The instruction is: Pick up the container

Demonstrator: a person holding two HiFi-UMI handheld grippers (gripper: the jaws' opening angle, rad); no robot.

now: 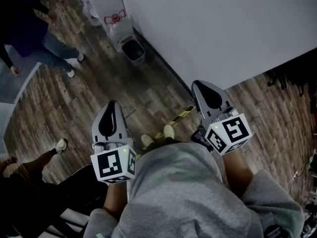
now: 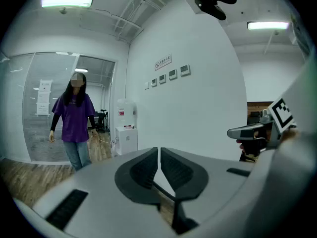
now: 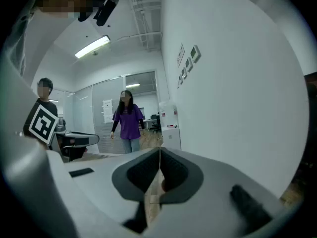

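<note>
While white wall (image 1: 223, 29) and wood floor (image 1: 74, 98) fill view, left gripper (image 1: 111, 105) and right gripper (image 1: 198, 87) hang apart, each with jaws pressed together, empty; dark bin (image 1: 132, 50), the only container-like thing, sits at wall base, well ahead.

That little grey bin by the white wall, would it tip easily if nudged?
Probably not easily: the grey bin looks squat and wide-mouthed. It seems thin-walled, so it is likely light and may slide on the wood floor.
</note>
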